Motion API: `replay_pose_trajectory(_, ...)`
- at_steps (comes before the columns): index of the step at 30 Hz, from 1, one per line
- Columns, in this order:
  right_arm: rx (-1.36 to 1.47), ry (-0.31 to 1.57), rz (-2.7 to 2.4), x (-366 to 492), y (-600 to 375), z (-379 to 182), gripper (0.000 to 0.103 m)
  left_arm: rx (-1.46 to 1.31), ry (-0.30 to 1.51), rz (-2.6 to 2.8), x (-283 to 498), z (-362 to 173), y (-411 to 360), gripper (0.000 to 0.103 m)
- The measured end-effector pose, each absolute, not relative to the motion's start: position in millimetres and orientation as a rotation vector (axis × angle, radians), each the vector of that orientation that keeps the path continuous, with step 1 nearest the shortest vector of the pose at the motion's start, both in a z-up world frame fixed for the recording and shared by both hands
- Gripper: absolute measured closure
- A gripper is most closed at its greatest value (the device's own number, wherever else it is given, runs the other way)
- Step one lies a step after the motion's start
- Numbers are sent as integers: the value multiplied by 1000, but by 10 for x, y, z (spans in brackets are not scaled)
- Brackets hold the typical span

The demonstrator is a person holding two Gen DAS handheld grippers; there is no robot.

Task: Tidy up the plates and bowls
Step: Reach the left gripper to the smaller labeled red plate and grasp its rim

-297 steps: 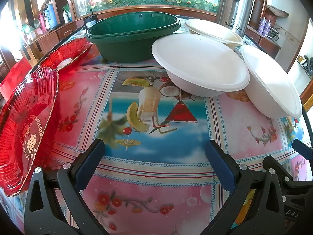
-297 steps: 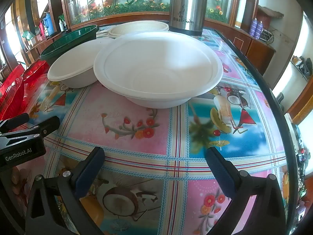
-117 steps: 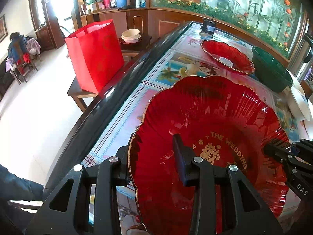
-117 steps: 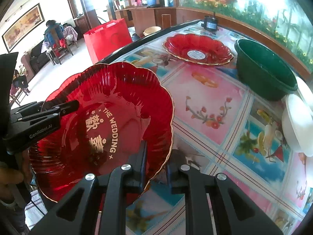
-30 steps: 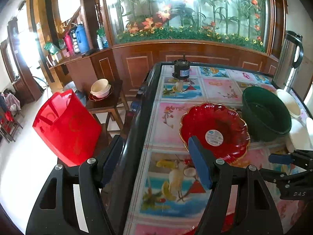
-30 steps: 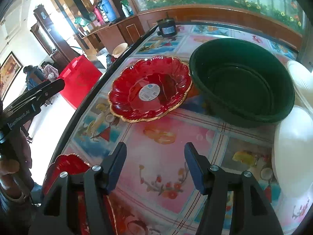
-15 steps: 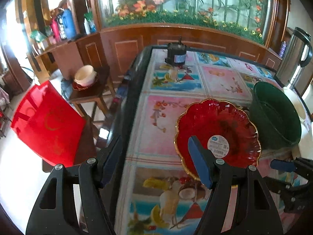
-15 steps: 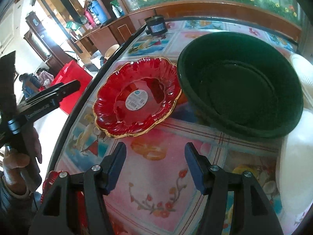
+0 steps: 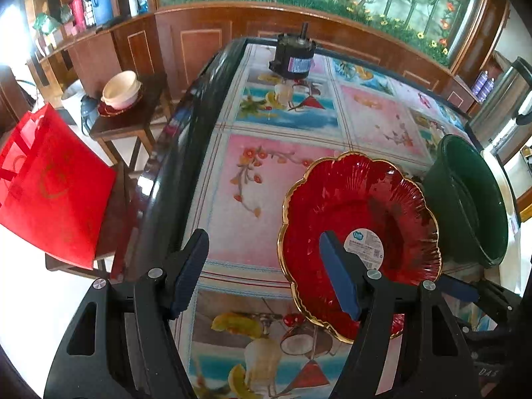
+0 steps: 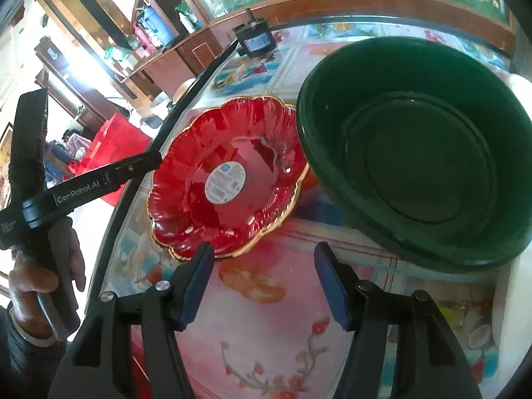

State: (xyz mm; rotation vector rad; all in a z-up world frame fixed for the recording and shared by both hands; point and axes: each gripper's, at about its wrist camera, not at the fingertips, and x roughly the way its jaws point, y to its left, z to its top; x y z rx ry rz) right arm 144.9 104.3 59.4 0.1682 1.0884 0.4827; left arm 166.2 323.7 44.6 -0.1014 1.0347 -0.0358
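your left gripper (image 9: 262, 272) sits low in the left wrist view w/ its blue-padded jaws spread wide, nothing between them; the right-hand pad overlaps the red scalloped plate (image 9: 359, 232) in the lower right of that frame, but you can't tell if it touches. your right gripper (image 10: 264, 281) is at the bottom centre of the right wrist view, jaws also apart and holding nothing, its left pad just at the plate's near gold rim. in that view the red scalloped plate (image 10: 226, 179) lies flat on the patterned tablecloth (image 10: 272, 332), centre-left of frame, round white sticker in its middle, right beside the green basin (image 10: 422, 173) that fills the upper right. a white bowl (image 10: 512, 316) shows at the right edge. small black motor (image 9: 294, 58) stands at the table's far end, top centre of the left view, and a red bag (image 9: 46, 186) is off the table at the left edge.
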Motion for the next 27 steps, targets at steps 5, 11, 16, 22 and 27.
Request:
replay_pose_trajectory(5,187,1088,479,1464,1048,594,40,-105,1089,-33,1725,380,3216,33)
replay_pose_trajectory(11,231,1093,477,1500,1042,596,40,-153,1131,-13,1799,355,3263,33)
replay_pose_trajectory(16,257,1090,464,1526,1007,604,40,-179,1148,-11,1831,359,3275,33)
replay_pose_trajectory(22,260,1084,452,1563,966,611,40,-175,1152,-18,1844,333,3238,33)
replay_pose_trajectory(27,270,1074,448,1621,960,631,42,-163,1148,-23,1878,313,3184,33)
